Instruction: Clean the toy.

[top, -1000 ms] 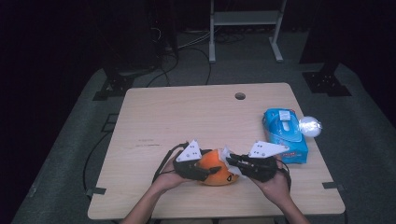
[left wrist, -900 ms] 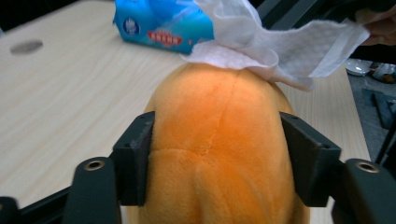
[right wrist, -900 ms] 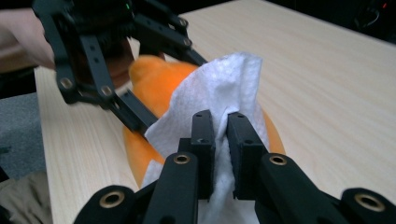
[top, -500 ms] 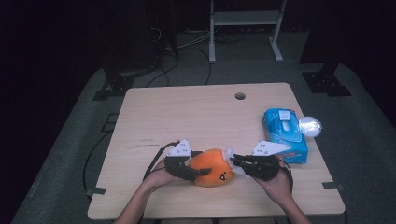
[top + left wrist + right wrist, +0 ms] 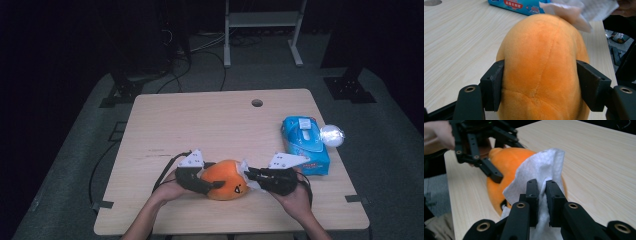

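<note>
An orange plush toy (image 5: 227,180) with a small dark face lies on the wooden table (image 5: 210,125) near its front edge. My left gripper (image 5: 212,184) reaches around the toy from the left. In the left gripper view both pads (image 5: 495,85) rest against the toy's (image 5: 541,62) sides; the jaws have just been opening with the toy between them. My right gripper (image 5: 541,187) is shut on a white tissue (image 5: 541,167) and holds it against the right end of the toy (image 5: 506,162). In the high view the right gripper (image 5: 248,176) sits at the toy's right.
A blue pack of wipes (image 5: 305,145) lies at the table's right edge, with a shiny white crumpled ball (image 5: 332,135) beside it. A round hole (image 5: 257,103) is in the table's far side. Black cables trail off the left gripper. Dark floor and a metal stand surround the table.
My left gripper has shifted slightly left along the toy, and more of the orange toy now shows between the two grippers. The right gripper with the tissue has stayed in place.
</note>
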The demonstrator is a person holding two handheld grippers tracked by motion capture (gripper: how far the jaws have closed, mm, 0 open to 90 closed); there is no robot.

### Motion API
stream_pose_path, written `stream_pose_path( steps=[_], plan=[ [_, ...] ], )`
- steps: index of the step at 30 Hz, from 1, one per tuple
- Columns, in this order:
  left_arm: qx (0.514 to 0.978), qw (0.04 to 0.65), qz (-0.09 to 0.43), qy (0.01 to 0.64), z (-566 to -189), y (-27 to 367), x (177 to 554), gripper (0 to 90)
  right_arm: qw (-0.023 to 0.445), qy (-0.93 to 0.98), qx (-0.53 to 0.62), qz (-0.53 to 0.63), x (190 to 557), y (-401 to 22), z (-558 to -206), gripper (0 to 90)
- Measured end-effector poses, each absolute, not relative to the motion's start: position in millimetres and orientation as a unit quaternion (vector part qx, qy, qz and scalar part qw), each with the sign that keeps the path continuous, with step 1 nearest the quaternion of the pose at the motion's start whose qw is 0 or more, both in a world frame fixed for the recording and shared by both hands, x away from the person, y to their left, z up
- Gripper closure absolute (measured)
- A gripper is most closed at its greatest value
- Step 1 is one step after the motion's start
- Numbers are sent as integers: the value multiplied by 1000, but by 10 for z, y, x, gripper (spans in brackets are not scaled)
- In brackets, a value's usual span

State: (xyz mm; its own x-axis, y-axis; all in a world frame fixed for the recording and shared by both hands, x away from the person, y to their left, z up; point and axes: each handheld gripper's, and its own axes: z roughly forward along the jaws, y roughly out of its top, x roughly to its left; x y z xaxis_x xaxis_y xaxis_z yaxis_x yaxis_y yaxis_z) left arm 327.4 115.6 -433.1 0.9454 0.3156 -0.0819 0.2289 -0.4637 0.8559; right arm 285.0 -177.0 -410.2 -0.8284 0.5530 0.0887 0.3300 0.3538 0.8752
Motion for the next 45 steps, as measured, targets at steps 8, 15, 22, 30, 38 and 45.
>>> stream_pose_path(
  steps=[8, 15, 22, 30, 38, 45],
  plan=[
    [853, 492, 40, 166, -4335, 1189, 3292, 288, 98, 823, 304, 470, 2931, -1880, -4267, 807],
    [854, 492, 41, 163, -4337, 1180, 3290, 284, 97, 810, 285, 503, 2874, -1779, -4117, 805],
    [855, 490, 42, 161, -4334, 1170, 3294, 281, 80, 815, 310, 483, 2914, -1868, -4262, 803],
    [866, 480, 64, 127, -4288, 1010, 3178, 278, 100, 799, 292, 516, 2885, -1806, -4055, 800],
    [866, 479, 63, 128, -4293, 1003, 3166, 276, 99, 805, 318, 491, 2911, -1913, -4200, 802],
    [871, 473, 70, 115, -4278, 944, 3122, 273, 111, 806, 277, 511, 2840, -1719, -4031, 799]
  ],
)
